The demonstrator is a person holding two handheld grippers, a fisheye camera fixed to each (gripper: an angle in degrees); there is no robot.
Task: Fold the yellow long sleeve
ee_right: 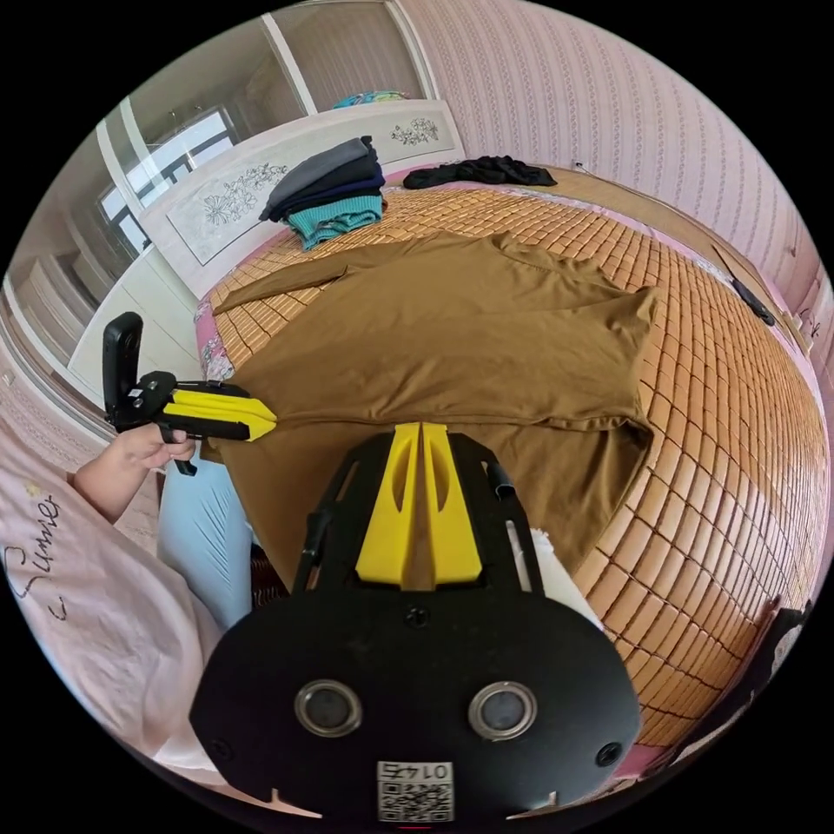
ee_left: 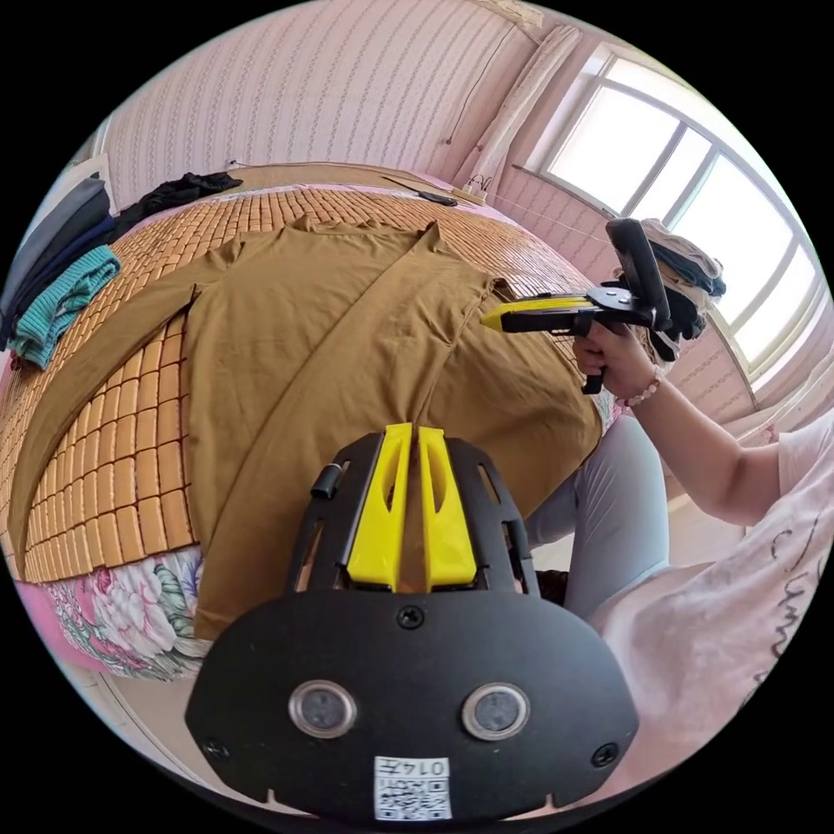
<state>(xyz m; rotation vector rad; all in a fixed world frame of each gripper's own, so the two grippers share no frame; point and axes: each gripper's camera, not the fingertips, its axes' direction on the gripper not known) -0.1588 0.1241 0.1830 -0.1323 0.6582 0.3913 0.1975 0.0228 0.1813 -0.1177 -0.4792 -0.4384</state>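
Note:
The yellow long sleeve shirt, mustard in tone, lies spread on a bed, its near side lifted into a fold. My left gripper is shut on that fold's edge, with fabric showing between the yellow jaws. It also appears in the right gripper view, left gripper, held by a hand at the shirt's edge. My right gripper is shut on the same fold further along. In the left gripper view the right gripper pinches the cloth edge. One sleeve stretches flat across the mat.
A bamboo mat covers the bed. Folded clothes are stacked by the headboard, and a black garment lies at the far side. A person's legs stand at the bed's edge. A window is behind.

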